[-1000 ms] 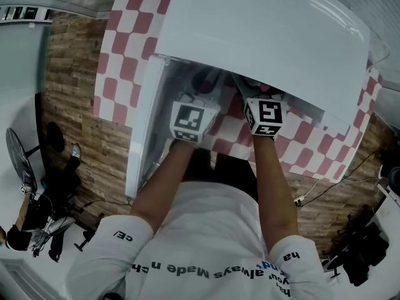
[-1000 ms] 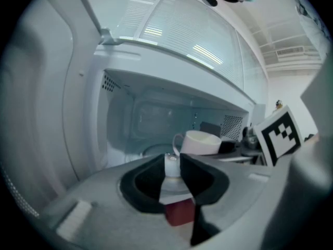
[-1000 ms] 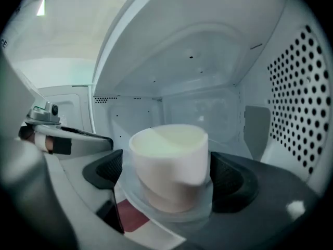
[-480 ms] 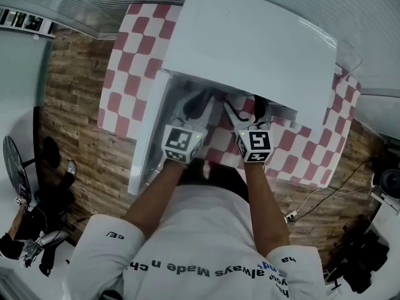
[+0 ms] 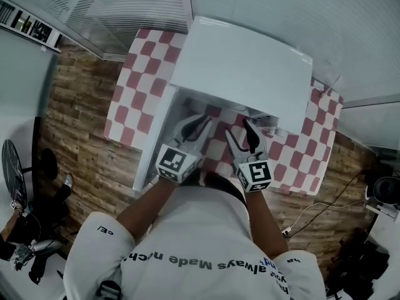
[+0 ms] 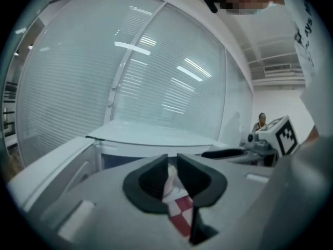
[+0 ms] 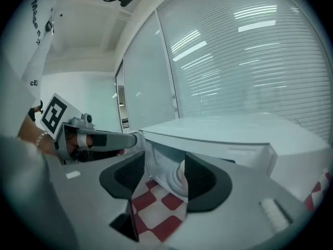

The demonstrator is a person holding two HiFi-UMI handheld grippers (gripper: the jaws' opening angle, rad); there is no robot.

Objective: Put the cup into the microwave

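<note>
The white microwave (image 5: 244, 67) stands on a red-and-white checked table (image 5: 134, 105) with its door (image 5: 153, 139) swung open to the left. Both grippers hover just in front of the opening, drawn back from it. The left gripper (image 5: 199, 125) has its jaws almost together with nothing in them. On the right gripper (image 5: 242, 135) the jaws are closing and hold nothing. Through their gap a pale ribbed cup (image 7: 176, 178) shows inside the microwave's mouth, apart from the pads. The microwave's top hides the cup in the head view.
Wood-plank floor (image 5: 75, 124) surrounds the table. A glass wall with blinds (image 5: 262, 5) rises behind the microwave. A fan (image 5: 12, 174) stands at far left, and cables (image 5: 312, 208) trail on the floor at right. A person (image 6: 258, 122) stands far off.
Both grippers have pulled out of the microwave's opening, back toward the person and upward. The right gripper's jaws have narrowed.
</note>
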